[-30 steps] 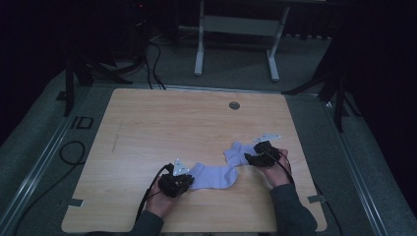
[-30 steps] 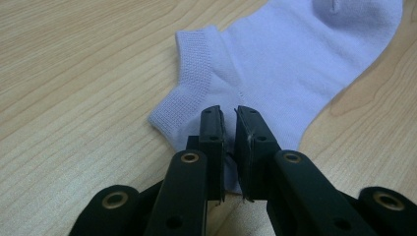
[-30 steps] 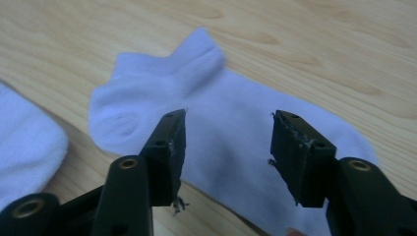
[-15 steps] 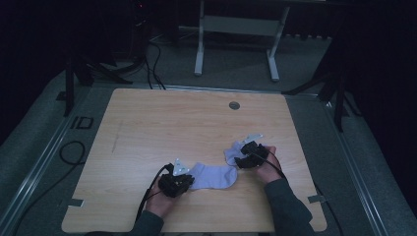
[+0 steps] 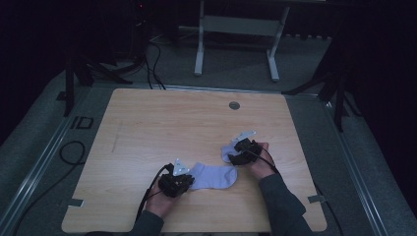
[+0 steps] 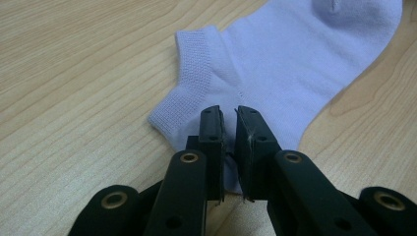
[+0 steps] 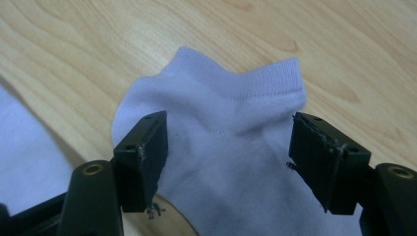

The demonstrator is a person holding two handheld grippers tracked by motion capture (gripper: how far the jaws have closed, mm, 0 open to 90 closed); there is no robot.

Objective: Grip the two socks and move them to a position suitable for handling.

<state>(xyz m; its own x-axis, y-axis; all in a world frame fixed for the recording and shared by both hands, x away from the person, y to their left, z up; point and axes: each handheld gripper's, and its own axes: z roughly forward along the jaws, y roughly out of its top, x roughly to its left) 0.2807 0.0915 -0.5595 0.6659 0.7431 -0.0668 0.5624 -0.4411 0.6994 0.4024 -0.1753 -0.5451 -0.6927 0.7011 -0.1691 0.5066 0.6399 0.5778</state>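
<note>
Two pale lilac ankle socks lie on the wooden table (image 5: pixel 162 123). The near sock (image 5: pixel 216 176) lies flat, and my left gripper (image 5: pixel 188 181) is shut on its cuff end. In the left gripper view the jaws (image 6: pixel 228 115) pinch the edge just below the ribbed cuff (image 6: pixel 194 64), and the sock (image 6: pixel 300 54) stretches away from them. The second sock (image 5: pixel 225 151) sits to the right, partly under my right gripper (image 5: pixel 232 153). In the right gripper view this gripper (image 7: pixel 228 142) stands wide open, its jaws on either side of the sock (image 7: pixel 231 108), cuff farthest away.
A round grommet (image 5: pixel 234 105) sits near the table's far edge. A white desk frame (image 5: pixel 236 29) and cables (image 5: pixel 152 59) stand on the floor beyond. The near sock's toe (image 7: pixel 24 147) shows at the left of the right gripper view.
My right gripper has slid left across the table and now covers more of the second sock. The left gripper and the near sock have not moved.
</note>
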